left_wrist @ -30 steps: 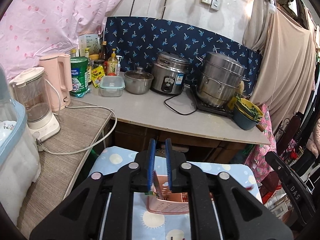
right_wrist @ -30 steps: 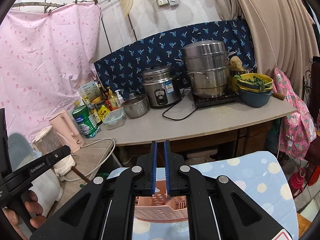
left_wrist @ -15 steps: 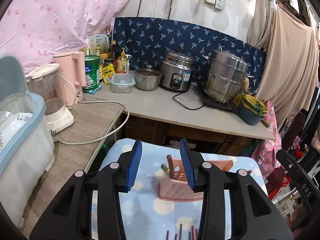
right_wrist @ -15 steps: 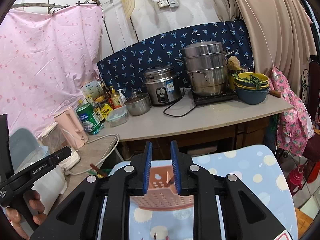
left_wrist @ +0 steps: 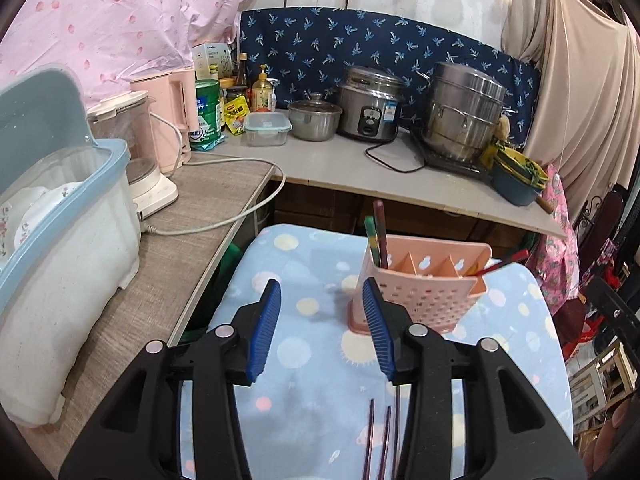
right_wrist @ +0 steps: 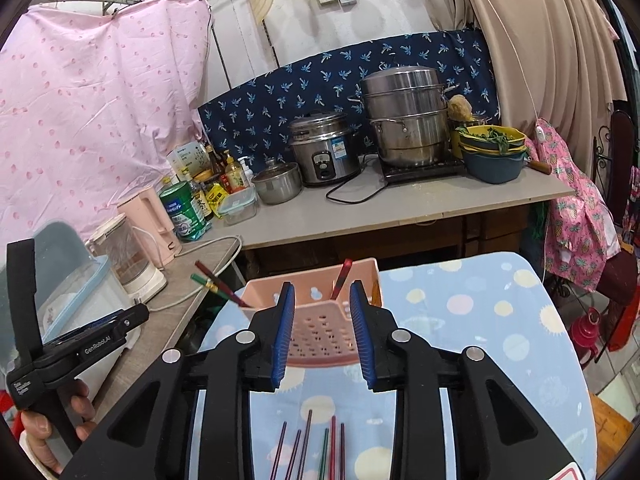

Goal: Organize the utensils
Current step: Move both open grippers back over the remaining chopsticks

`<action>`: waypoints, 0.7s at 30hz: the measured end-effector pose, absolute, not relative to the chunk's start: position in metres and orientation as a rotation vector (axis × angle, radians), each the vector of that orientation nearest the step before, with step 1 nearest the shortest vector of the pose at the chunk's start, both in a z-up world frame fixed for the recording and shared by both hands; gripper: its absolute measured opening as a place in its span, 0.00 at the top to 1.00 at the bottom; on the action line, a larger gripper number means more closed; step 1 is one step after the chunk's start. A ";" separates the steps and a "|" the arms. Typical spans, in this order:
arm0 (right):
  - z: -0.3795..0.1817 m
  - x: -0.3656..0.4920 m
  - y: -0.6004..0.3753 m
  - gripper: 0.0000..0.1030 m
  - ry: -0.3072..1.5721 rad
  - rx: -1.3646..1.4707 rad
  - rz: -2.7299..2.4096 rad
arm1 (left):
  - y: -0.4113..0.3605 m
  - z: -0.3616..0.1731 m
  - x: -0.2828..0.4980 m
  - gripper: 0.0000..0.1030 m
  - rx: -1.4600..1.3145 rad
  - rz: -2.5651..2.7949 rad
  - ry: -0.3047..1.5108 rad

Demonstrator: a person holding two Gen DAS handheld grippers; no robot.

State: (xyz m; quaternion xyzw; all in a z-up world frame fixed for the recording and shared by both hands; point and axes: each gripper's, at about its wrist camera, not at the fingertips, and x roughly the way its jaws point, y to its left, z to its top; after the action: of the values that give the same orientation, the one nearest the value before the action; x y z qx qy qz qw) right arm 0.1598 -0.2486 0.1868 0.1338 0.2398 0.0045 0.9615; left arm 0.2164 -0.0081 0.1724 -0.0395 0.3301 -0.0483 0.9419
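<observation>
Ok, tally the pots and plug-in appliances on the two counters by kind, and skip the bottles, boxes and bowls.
Rice cooker: 1
Stacked steel steamer: 1
Hob under the steamer: 1
Small lidded pot: 1
Pink kettle: 1
Clear jug on a white base: 1
Total: 6

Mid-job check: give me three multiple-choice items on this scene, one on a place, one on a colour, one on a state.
1. Where do the loose chopsticks lie?
A. on the dotted cloth, nearer the camera than the holder
B. on the grey counter
C. inside the rice cooker

2. What colour is the utensil holder?
A. green
B. pink
C. white

3. How are the left tongs and right tongs?
A. both clamped on chopsticks
B. one holds the holder
C. both open, holding nothing

Answers: 1 A, they lie on the cloth below the tongs; 2 B, its perforated walls are pink; 3 C, both have just been opening, nothing between the pads.
</observation>
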 end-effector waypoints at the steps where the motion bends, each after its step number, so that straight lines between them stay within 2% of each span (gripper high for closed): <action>1: 0.185 0.155 -0.246 0.72 0.489 0.264 0.010 | -0.008 0.171 0.213 0.53 -0.073 -0.095 0.672; 4: 0.178 0.142 -0.238 0.70 0.504 0.241 0.016 | -0.009 0.164 0.198 0.48 -0.041 -0.098 0.669; 21: 0.116 0.068 -0.214 0.68 0.621 0.252 0.018 | -0.009 0.113 0.129 0.47 0.004 -0.144 0.767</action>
State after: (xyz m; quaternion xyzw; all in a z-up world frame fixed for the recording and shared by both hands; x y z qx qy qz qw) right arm 0.0684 -0.2136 0.1158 0.1234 0.3046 0.0089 0.9444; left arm 0.1295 -0.0088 0.1128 0.0021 0.3739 -0.0701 0.9248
